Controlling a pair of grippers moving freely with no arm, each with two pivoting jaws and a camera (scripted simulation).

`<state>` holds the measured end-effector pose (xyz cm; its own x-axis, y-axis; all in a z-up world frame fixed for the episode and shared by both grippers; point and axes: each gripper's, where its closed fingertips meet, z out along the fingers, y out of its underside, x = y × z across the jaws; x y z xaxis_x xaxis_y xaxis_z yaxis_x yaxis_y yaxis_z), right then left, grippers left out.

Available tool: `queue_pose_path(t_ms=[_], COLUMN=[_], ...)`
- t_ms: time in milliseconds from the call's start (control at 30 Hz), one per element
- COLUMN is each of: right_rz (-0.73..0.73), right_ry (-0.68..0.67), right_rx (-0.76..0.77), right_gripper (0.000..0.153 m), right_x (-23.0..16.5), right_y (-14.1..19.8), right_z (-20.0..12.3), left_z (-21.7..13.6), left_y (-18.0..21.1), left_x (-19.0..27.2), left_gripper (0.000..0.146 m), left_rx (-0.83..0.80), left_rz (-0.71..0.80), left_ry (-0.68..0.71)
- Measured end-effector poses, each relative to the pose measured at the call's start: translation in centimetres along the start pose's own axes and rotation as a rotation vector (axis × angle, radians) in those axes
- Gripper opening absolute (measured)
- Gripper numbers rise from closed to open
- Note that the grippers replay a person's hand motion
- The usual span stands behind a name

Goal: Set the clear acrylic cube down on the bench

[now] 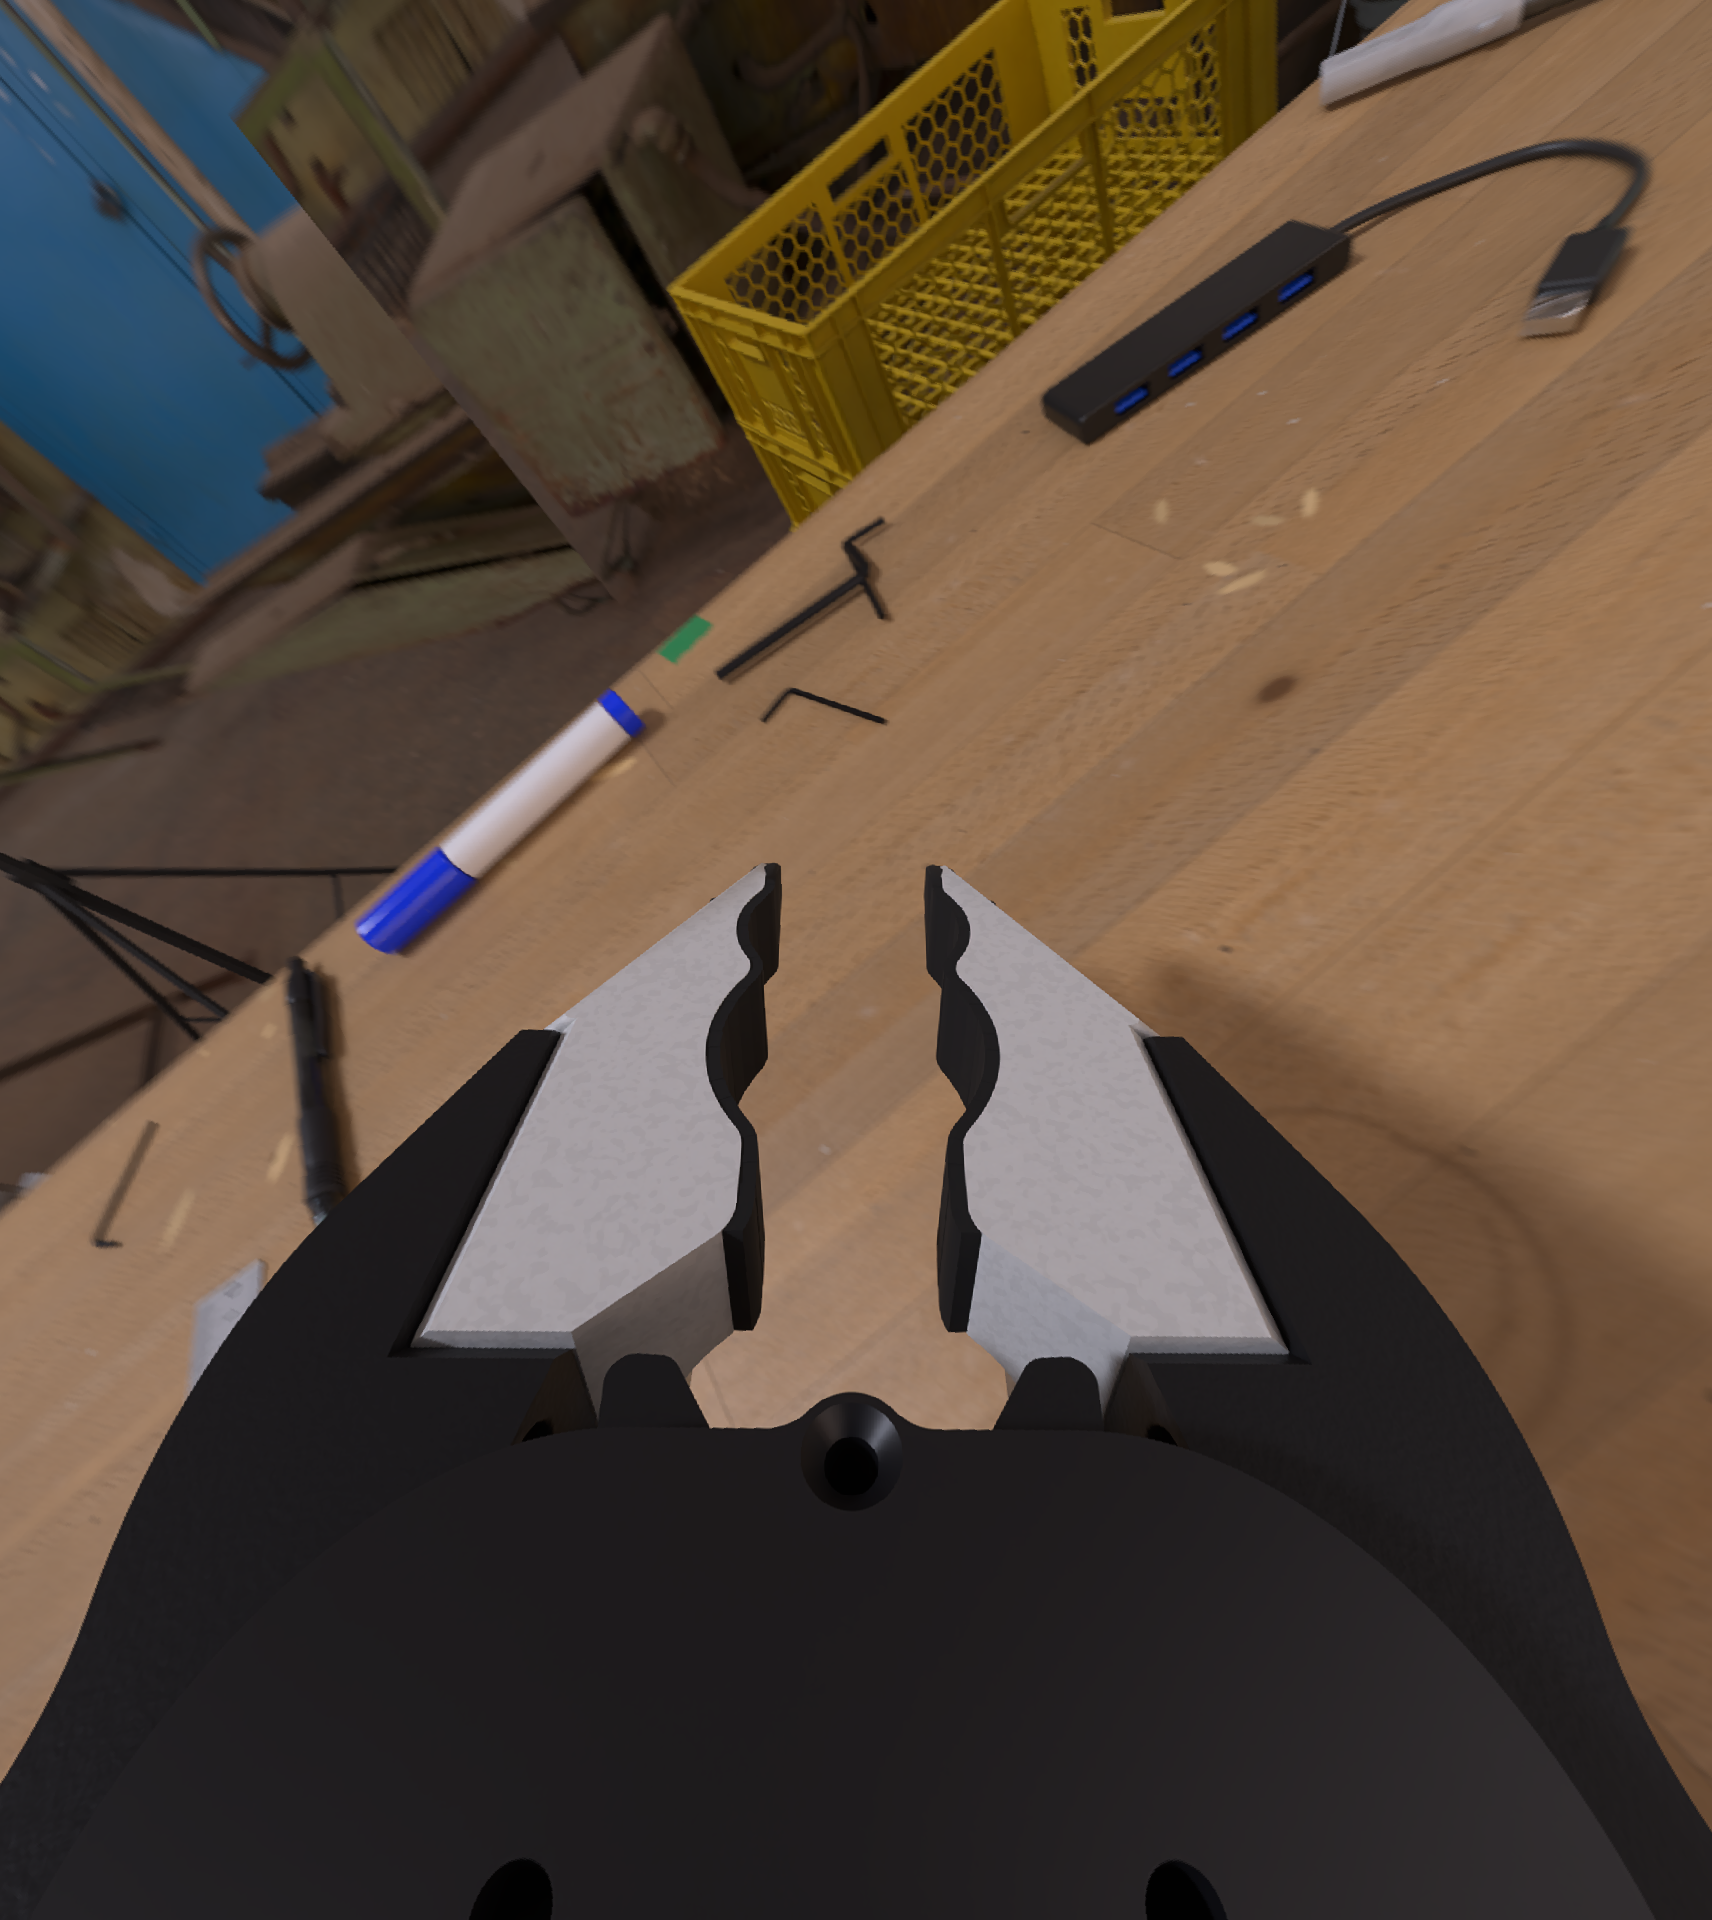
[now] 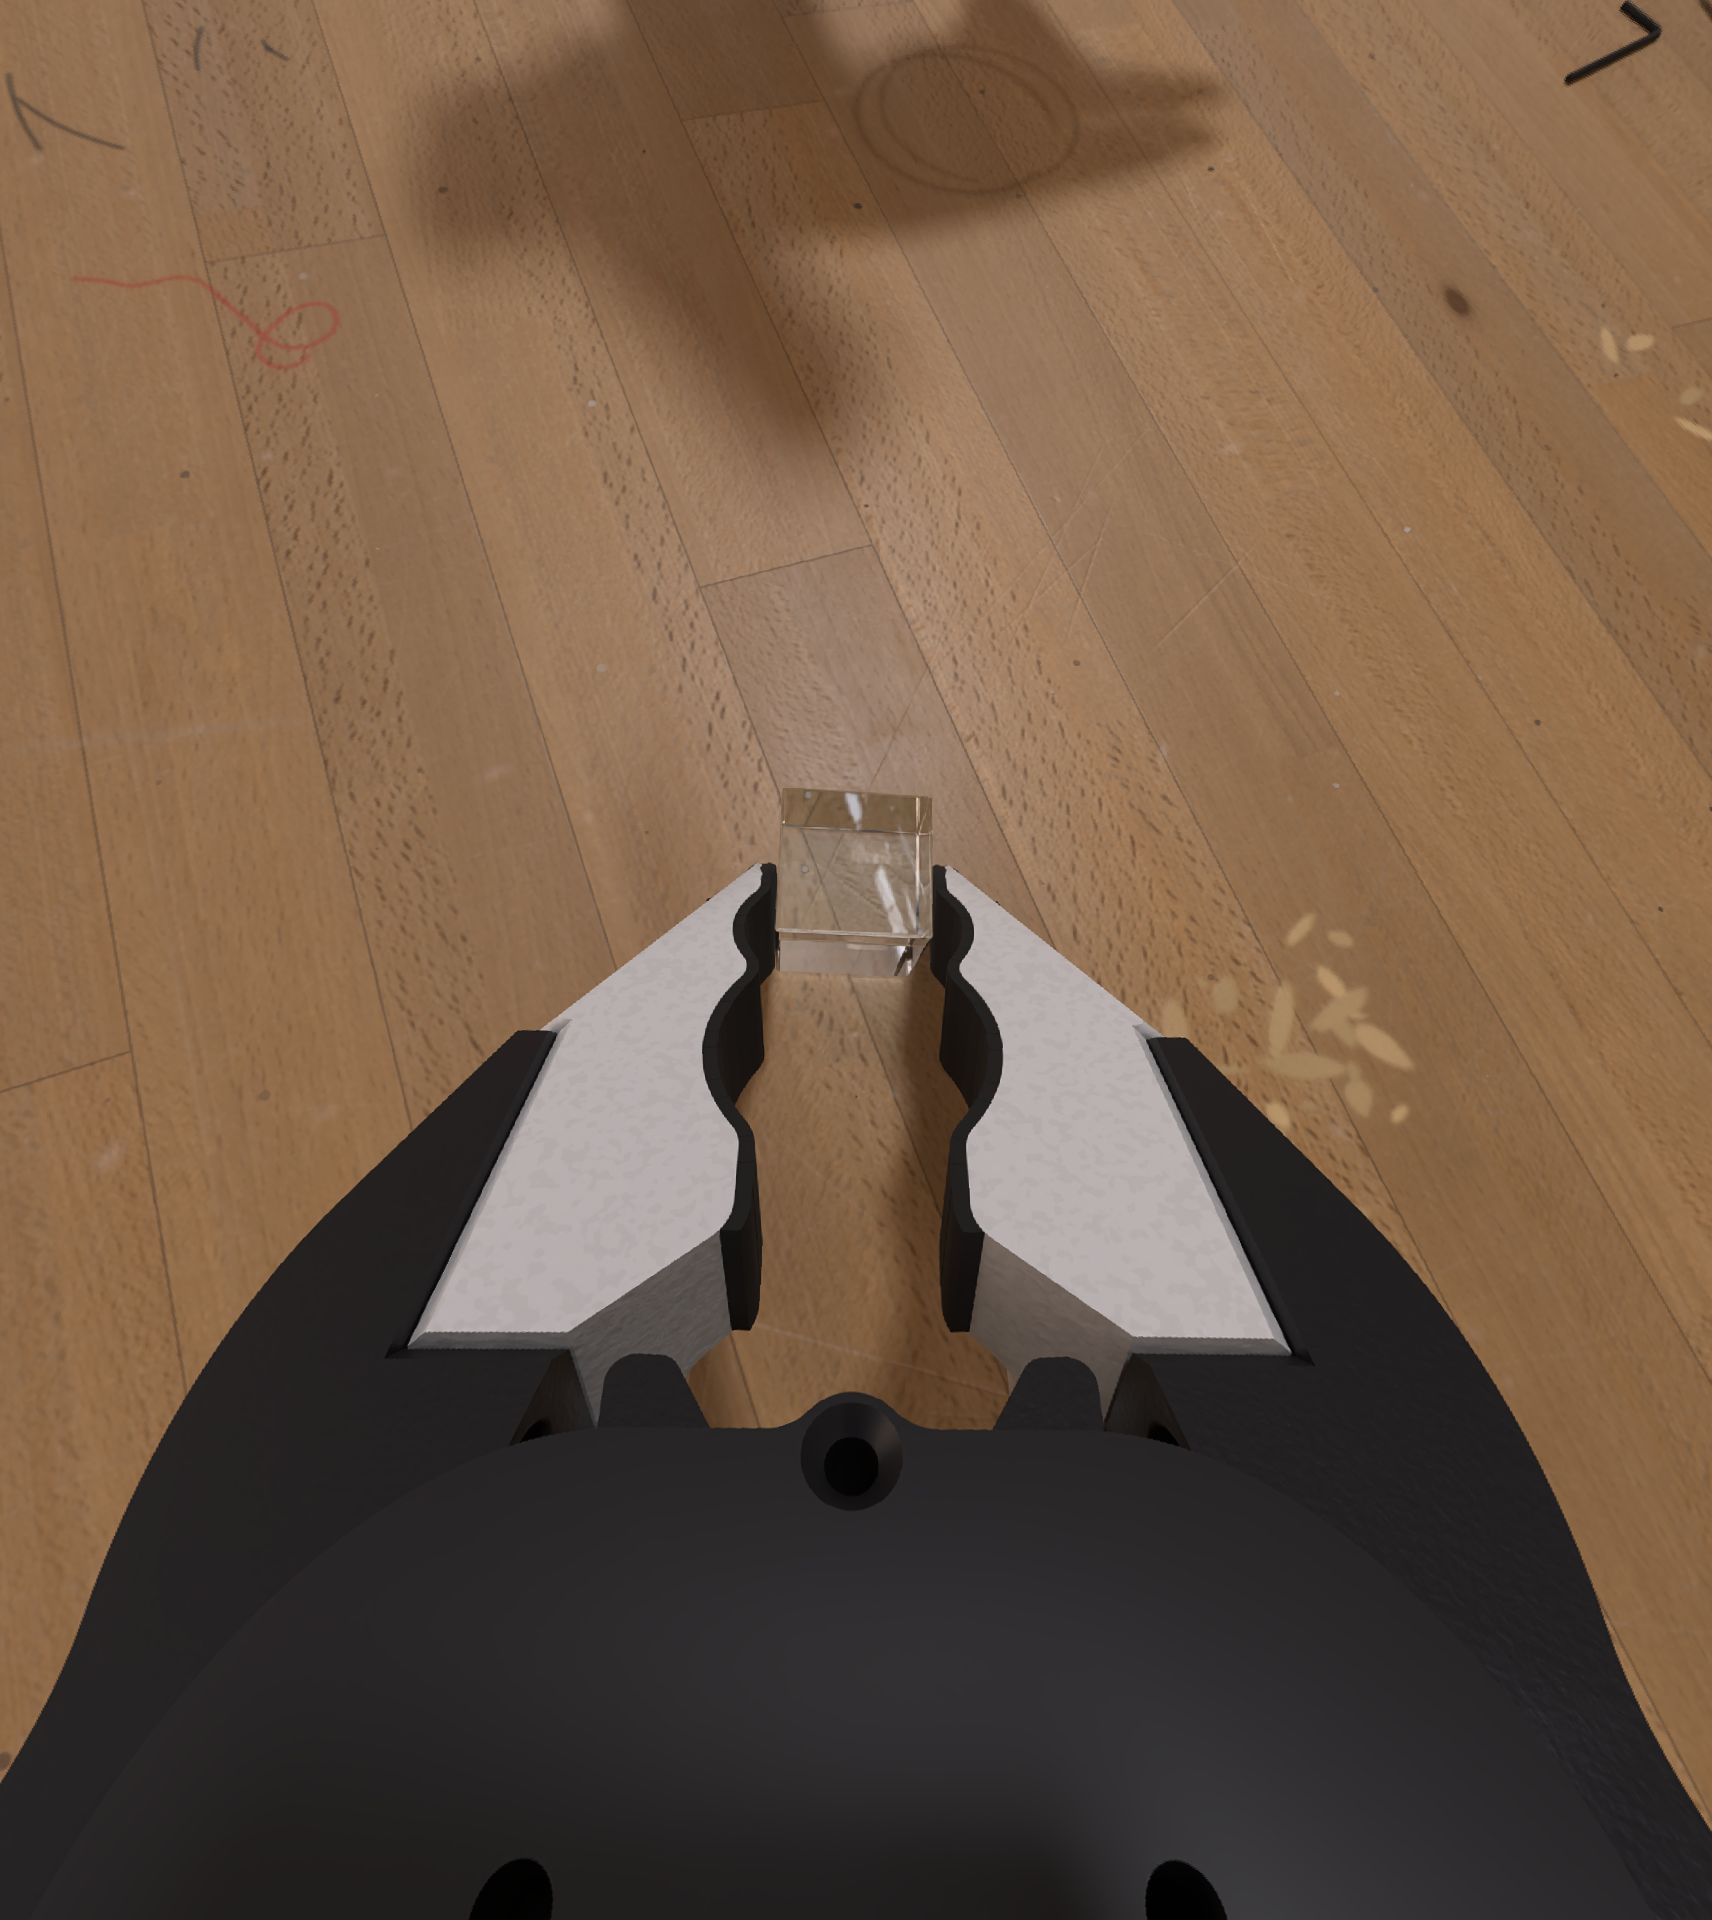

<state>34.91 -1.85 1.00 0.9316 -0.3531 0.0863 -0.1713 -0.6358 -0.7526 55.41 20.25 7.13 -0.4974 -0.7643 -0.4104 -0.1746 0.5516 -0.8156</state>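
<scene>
The clear acrylic cube (image 2: 854, 878) is small and glassy and sits pinched between the tips of my right gripper (image 2: 852, 909), which is shut on it. The cube is held over the wooden bench (image 2: 312, 727); a large blurred shadow lies on the wood farther ahead. I cannot tell how high the cube is above the wood. My left gripper (image 1: 852, 883) is open and empty over the bench (image 1: 1351, 935), with bare wood showing between its fingers. The cube does not show in the left wrist view.
In the left wrist view a yellow crate (image 1: 956, 270) stands beyond the bench edge, with a black USB hub (image 1: 1195, 332), hex keys (image 1: 810, 613), a blue-capped marker (image 1: 509, 821) and a black pen (image 1: 312, 1081) near that edge. Wood shavings (image 2: 1319, 1029) lie right of the right gripper.
</scene>
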Motion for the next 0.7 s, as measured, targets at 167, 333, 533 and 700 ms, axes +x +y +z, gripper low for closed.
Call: queue_pose_path(t_ms=[167,333,533,700], right_rz=[0.026,0.030,0.031,0.070], right_ry=[-0.006,-0.006,-0.011,-0.044], right_rx=[-0.003,-0.004,-0.004,-0.007], right_gripper=[0.029,0.029,0.029,0.029], right_x=[0.1,0.2,0.1,0.2], right_y=[-0.1,-0.1,-0.1,-0.1], right_z=[0.2,0.2,0.2,0.2], left_z=[1.2,-0.5,-0.9,-1.7], left_y=[1.4,3.3,3.9,3.4], left_x=[-2.6,-5.6,-6.3,-6.2], left_gripper=[0.027,0.026,0.027,0.025], left_rx=[0.002,-0.062,-0.096,-0.038], left_rz=[0.136,0.239,0.208,0.198], left_ry=[-0.156,-0.356,-0.416,-0.510])
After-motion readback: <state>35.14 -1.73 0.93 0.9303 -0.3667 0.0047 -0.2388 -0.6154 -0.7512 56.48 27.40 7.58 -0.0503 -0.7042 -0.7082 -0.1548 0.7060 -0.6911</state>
